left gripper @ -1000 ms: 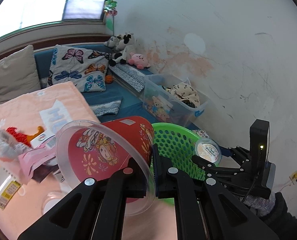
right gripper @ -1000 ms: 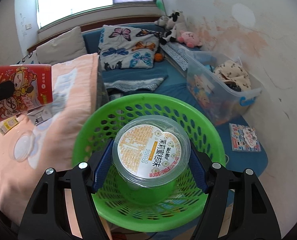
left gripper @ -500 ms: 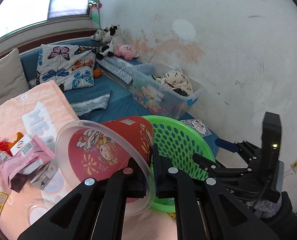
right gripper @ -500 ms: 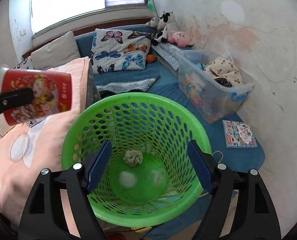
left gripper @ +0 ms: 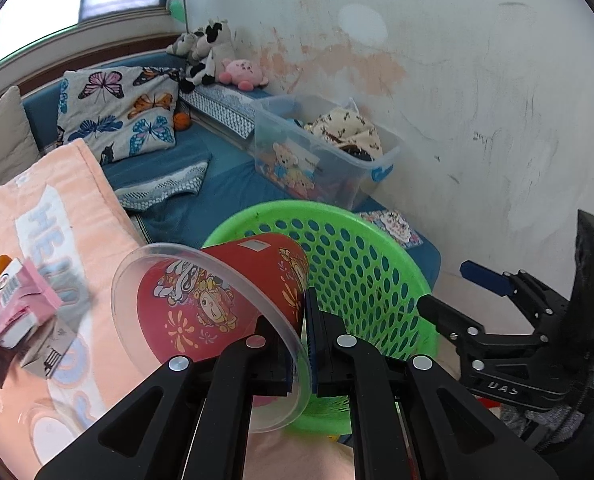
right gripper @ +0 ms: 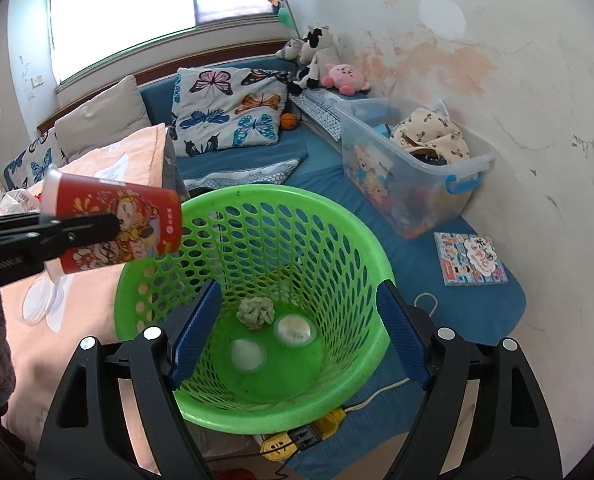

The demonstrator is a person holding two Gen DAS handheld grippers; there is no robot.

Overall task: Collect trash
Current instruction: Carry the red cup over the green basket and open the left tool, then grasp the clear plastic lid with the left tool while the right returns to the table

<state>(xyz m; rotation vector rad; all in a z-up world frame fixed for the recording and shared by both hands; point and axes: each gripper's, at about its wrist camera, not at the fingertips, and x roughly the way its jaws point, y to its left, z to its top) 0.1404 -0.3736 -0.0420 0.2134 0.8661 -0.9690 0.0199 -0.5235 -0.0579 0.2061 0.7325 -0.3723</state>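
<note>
Three bits lie in our bin (right gripper: 257, 200). Our right gripper (right gripper: 297, 332) hangs wide, holding nothing. Left gripper (left gripper: 303, 344) grips cup (left gripper: 217, 300) at rim. More wrappers (left gripper: 13, 312) wait.

A red cartoon-printed cup (right gripper: 113, 228) lies tipped sideways above the green basket's (right gripper: 349, 240) rim; a crumpled wad and two round containers lie on the basket's floor.

Green basket (right gripper: 361, 248): perforated glossy plastic. Red cup (left gripper: 225, 300): printed glossy paper, clear plastic lid. Pink blanket (left gripper: 77, 216): soft matt cloth. Storage bin (right gripper: 437, 184): translucent plastic.
</note>
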